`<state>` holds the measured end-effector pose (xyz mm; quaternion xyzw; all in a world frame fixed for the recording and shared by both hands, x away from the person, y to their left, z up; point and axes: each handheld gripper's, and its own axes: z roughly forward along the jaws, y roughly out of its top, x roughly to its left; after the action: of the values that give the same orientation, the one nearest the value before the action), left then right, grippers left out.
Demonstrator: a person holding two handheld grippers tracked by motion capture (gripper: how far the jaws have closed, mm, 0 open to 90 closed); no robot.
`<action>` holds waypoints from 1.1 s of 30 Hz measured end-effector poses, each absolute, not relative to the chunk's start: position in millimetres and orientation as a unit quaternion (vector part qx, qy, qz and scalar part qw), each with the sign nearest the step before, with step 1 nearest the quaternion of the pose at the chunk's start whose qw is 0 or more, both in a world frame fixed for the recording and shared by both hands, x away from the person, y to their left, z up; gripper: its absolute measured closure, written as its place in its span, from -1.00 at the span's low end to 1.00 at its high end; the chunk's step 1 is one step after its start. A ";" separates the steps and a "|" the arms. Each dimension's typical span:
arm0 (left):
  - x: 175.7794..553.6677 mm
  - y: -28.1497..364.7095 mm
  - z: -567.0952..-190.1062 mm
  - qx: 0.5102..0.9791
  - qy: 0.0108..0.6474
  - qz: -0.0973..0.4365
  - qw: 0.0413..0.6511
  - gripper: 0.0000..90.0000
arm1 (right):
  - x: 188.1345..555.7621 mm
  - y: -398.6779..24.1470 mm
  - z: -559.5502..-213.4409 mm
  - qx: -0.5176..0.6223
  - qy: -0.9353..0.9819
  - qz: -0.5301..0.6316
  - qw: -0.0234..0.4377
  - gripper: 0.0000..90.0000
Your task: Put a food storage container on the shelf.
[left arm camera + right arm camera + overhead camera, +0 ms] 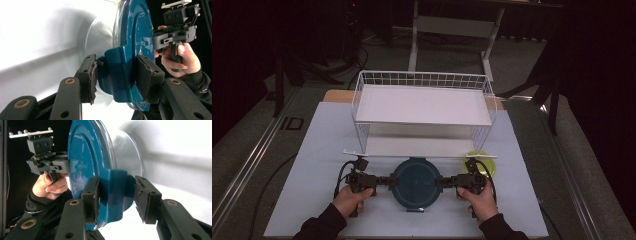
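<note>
Before the white wire rack [422, 107], on the table [317, 150], a lidded blue container [416, 183] is clamped at opposite latch tabs by the left gripper [384, 181] and right gripper [443, 182]. Any lift is best kept level, with equal pressure on both sides.

- High view: dim and soft, the surroundings almost black, only the pale counter [317, 165] lit.
- Both gripper views: the counter glares near white, with soft grey shadows.
- The blue lid [82, 165] carries glossy reflections.
</note>
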<state>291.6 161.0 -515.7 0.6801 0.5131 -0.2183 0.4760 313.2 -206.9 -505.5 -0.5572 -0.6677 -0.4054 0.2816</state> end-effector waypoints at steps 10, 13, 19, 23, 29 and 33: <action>286.4 158.0 -505.7 0.678 0.513 -0.214 0.481 0.24 | 307.2 -208.0 -492.0 -0.543 -0.684 -0.416 0.252 0.26; 285.7 157.0 -497.0 0.679 0.510 -0.207 0.486 0.24 | 306.8 -209.8 -486.2 -0.540 -0.683 -0.422 0.252 0.26; 288.2 155.7 -475.8 0.683 0.500 -0.195 0.495 0.25 | 305.4 -212.2 -468.4 -0.531 -0.684 -0.438 0.243 0.26; 288.7 154.2 -463.3 0.685 0.494 -0.189 0.502 0.25 | 304.0 -214.1 -456.9 -0.527 -0.684 -0.446 0.237 0.26; 292.5 152.5 -441.5 0.681 0.491 -0.180 0.513 0.26 | 303.1 -216.9 -437.9 -0.521 -0.683 -0.459 0.227 0.26; 296.0 150.9 -422.5 0.682 0.483 -0.168 0.524 0.26 | 304.5 -219.7 -424.9 -0.516 -0.677 -0.473 0.226 0.26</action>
<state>296.0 150.9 -422.5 0.6816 0.4827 -0.1679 0.5237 304.5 -219.7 -424.9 -0.5164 -0.6775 -0.4725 0.2259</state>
